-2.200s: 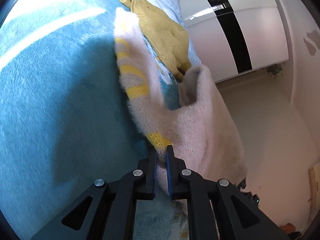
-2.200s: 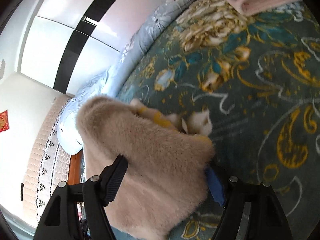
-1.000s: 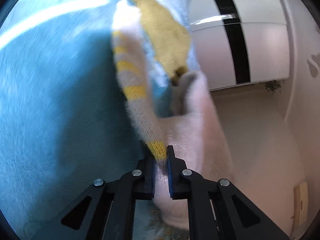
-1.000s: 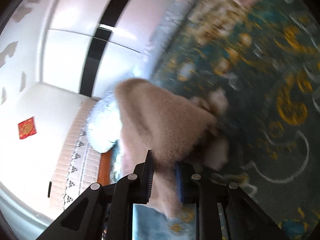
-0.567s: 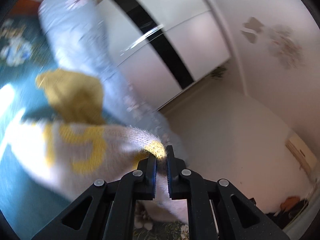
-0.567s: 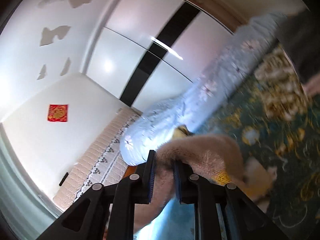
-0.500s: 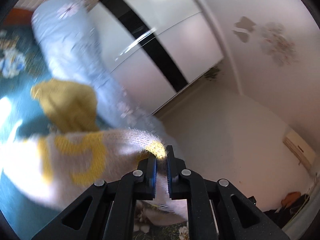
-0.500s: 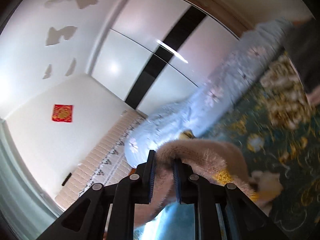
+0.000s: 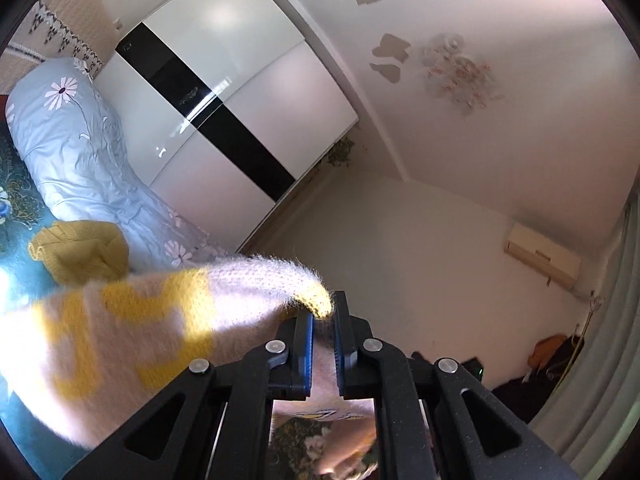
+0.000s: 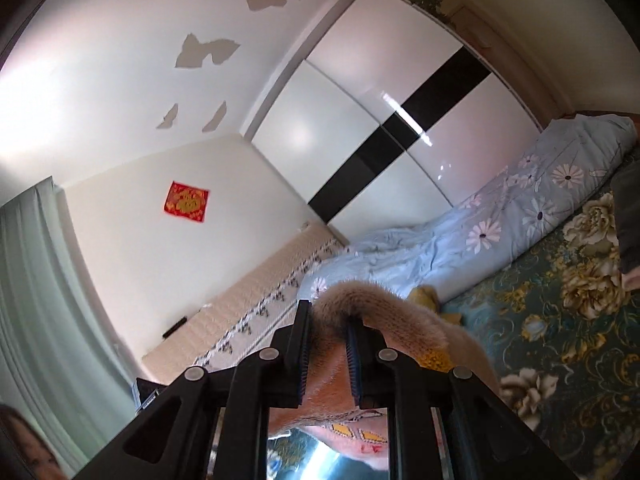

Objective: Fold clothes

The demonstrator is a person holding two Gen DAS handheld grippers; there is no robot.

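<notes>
A fluffy pale pink sweater with yellow markings [image 9: 120, 332] hangs lifted above the bed. My left gripper [image 9: 323, 314] is shut on its yellow-tipped edge, and the cloth trails down to the left. My right gripper [image 10: 327, 314] is shut on another part of the same sweater [image 10: 400, 320], which drapes to the right and under the fingers. Both wrist views point up toward the wall and ceiling.
A mustard yellow garment [image 9: 80, 252] lies on the teal floral bedspread [image 10: 560, 340] beside a rolled light blue flowered duvet [image 9: 80, 152]. A white and black wardrobe [image 9: 224, 112] stands behind the bed. A grey folded item [image 10: 628, 216] sits at the right edge.
Both grippers have lifted the sweater off the bed and tilted upward. The right gripper, open around the cloth 2.2 s ago, has shut on it.
</notes>
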